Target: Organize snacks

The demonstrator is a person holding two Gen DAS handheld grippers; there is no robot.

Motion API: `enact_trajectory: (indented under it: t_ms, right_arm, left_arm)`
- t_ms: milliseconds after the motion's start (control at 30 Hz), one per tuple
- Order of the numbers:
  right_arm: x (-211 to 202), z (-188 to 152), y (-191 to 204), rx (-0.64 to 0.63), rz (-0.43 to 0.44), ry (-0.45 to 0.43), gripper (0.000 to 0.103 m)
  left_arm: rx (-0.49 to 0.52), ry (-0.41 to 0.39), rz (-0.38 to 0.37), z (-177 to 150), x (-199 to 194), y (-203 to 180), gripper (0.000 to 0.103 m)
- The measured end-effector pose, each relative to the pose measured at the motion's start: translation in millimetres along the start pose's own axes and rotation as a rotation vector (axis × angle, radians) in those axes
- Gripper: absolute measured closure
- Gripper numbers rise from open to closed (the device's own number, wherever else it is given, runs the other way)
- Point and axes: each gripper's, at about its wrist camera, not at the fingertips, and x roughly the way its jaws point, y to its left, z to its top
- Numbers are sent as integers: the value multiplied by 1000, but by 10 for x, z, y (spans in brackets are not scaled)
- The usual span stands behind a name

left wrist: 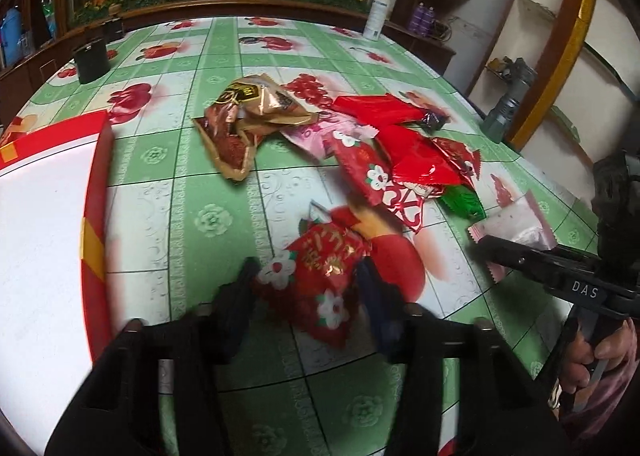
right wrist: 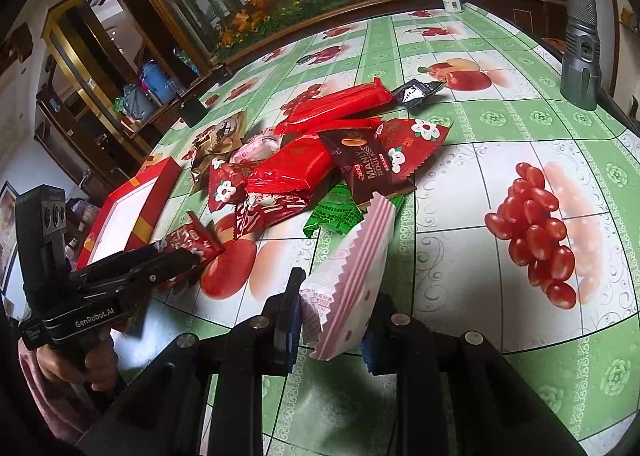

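The left tool (left wrist: 308, 292) is clenched on a red flower-printed packet (left wrist: 320, 276), which sits between its fingers and, as far as the blur allows, is lifted a little off the bench (left wrist: 192, 176). The right tool (right wrist: 334, 316) grips a pink-and-white packet (right wrist: 348, 276) by its near end, the rest standing up ahead of the fingers and clear of the cloth. Just beyond both tools lies the loose heap of snacks (right wrist: 320, 160): red wrappers, a brown one, a green packet and gold packs, overlapping one another. Off to the left tool's left, near it, sits the red box (left wrist: 48, 216) with a white inside, its rim facing the tool. I judge the step in hand to be carrying picked packets from the heap to the box, with most of the sorting not yet done. The next move likely calls for swinging the left tool leftward over the box rim and letting go low, then the right tool crossing over without the two colliding.
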Motion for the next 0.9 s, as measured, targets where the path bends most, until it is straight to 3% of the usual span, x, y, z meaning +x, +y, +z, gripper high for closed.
enact_trajectory:
  t_ms: [33,200,333,667,900]
  right_arm:
    - [-1,2,-1,1,1,0,78]
    - [0,1,-1,0,0,0,78]
    - [-1,-1,1,-1,-1,0,78]
    - [9,8,69,-29,-25,-10,79]
    - [44,22,353,-62,43,-59,80]
  left_arm:
    - [-6,0,-10,5,1,10,83]
    - [-10,-9,-42,5,-20,13,93]
    - [5,-60,-51,0,-118,-18,102]
    - [-19,-93,-47,-22,-290,48,103]
    - [-56,-123,-38,-30,-486,205,103]
